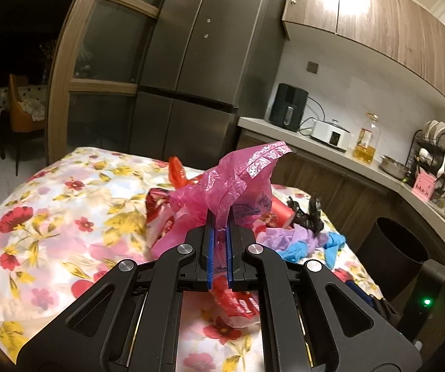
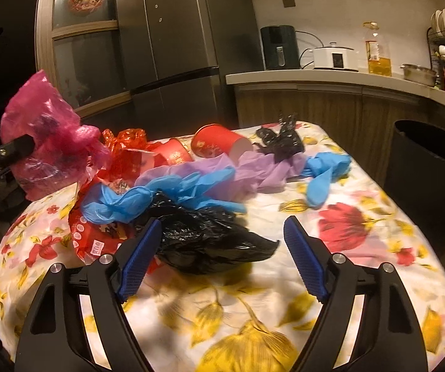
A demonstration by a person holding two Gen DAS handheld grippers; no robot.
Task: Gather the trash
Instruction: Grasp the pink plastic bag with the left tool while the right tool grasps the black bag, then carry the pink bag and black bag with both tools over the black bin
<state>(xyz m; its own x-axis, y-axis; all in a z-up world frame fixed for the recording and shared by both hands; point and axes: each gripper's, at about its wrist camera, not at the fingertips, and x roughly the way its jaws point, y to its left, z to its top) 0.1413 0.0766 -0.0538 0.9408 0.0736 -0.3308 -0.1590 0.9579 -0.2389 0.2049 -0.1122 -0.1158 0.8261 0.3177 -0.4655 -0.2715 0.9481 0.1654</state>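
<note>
My left gripper is shut on a pink plastic bag, which stands up above the fingertips. The right wrist view shows the same bag lifted at the far left, on the left gripper's black finger. My right gripper is open just above the floral tablecloth. A crumpled black bag lies between its blue pads, and neither pad presses on it. Behind it lie blue gloves, purple gloves, red paper cups, a red wrapper and a small black bag.
A dark round bin stands on the floor right of the table, also seen as the bin. Behind it runs a counter with appliances and an oil bottle. A steel fridge stands behind the table.
</note>
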